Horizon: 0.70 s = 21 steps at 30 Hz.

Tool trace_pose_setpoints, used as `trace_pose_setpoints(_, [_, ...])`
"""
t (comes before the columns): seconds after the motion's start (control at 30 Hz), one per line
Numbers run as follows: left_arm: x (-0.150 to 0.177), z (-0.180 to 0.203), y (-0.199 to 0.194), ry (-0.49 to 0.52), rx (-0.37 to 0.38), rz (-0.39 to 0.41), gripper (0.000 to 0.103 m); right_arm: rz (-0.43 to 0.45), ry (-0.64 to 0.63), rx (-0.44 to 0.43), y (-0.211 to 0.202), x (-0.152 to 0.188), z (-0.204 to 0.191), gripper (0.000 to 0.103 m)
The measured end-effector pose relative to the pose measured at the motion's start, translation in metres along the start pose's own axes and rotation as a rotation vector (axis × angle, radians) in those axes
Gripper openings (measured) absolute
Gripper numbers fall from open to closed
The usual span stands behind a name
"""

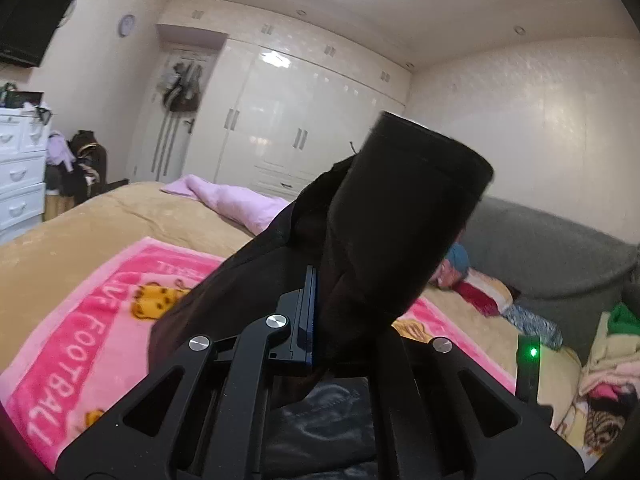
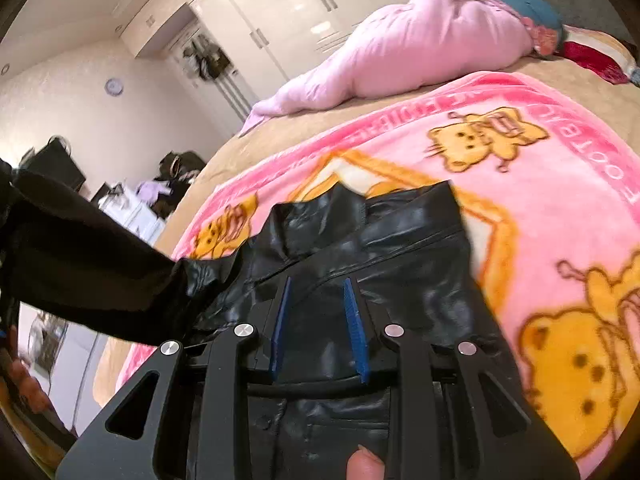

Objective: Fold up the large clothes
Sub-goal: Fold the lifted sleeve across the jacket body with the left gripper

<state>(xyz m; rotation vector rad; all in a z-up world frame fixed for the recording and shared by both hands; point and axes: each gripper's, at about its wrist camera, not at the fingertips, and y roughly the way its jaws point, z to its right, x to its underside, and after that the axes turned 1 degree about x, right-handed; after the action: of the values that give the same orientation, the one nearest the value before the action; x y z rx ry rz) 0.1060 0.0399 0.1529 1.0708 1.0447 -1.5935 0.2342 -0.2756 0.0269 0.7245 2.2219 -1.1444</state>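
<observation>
**Sleeve raised, jacket body on bed**

Left gripper [image 1: 320, 312] was clenched on the black sleeve [image 1: 400, 216], cuff held up in the air. Right gripper [image 2: 318, 328] stood released, fingers apart just above the black leather jacket [image 2: 392, 248]; contact unclear. Jacket body lay on the pink blanket [image 2: 540, 208] spread over the bed [image 1: 60, 248]. Pink duvet [image 2: 420, 40] bunched farther back.
</observation>
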Motion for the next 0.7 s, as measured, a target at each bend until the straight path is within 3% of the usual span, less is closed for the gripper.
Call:
trace_pose_setpoints(0.2, [0.028,0.034,0.038,0.057,0.05,-0.095,0.0,0.059,0.083,0.031,-0.022,-0.01,0.035,0.027])
trace_pose_setpoints(0.4, [0.078,0.063,0.083,0.117,0.089,-0.247,0.0,0.123,0.142,0.07,-0.046,-0.018,0.069,0.028])
trace_pose_setpoints(0.57, [0.123,0.076,0.109,0.185,0.103,-0.373,0.0,0.127,0.187,0.083,-0.049,-0.019,0.087,0.031])
trace_pose_setpoints(0.7, [0.152,0.078,0.121,0.205,0.114,-0.45,0.0,0.093,0.211,0.065,-0.042,-0.016,0.092,0.041])
